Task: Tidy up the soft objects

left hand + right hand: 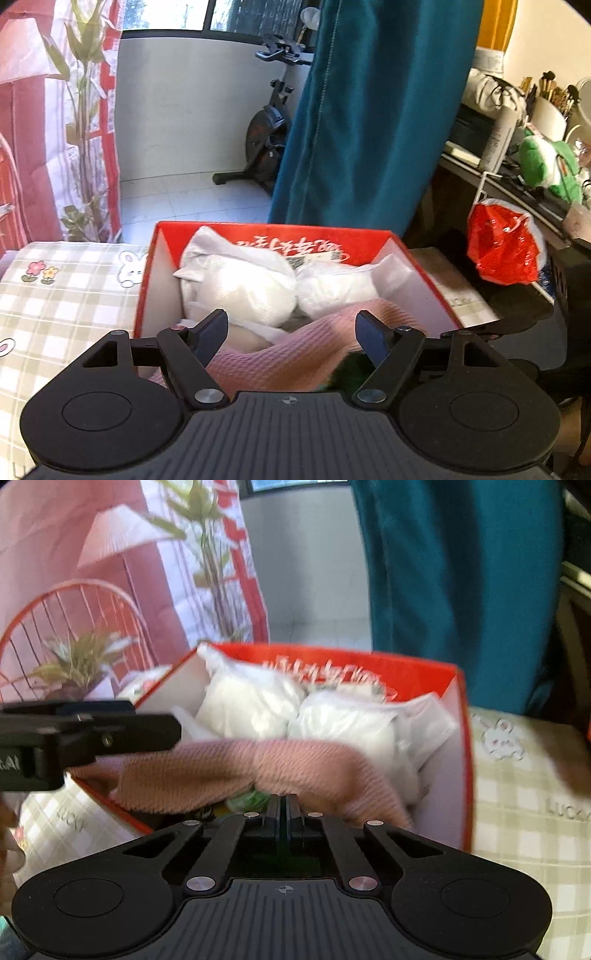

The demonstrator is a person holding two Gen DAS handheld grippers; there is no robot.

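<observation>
The checked bed cover carries a red box, open at the top and already well filled. Two white bundles lie side by side against its far wall, and a pink knitted cloth is draped across the near part, one end trailing over the near rim. Under the cloth a bit of something green shows; what it is cannot be told. By the look of it most of the sorting is done, and what is left is to tuck the pink cloth fully inside.

The left hand-held gripper hangs over the near edge of the box, tilted downward, its jaws spread wide above the pink cloth and gripping nothing. The right hand-held gripper points down more steeply, jaws pressed together at the cloth's near edge; whether they pinch anything is unclear.
</observation>
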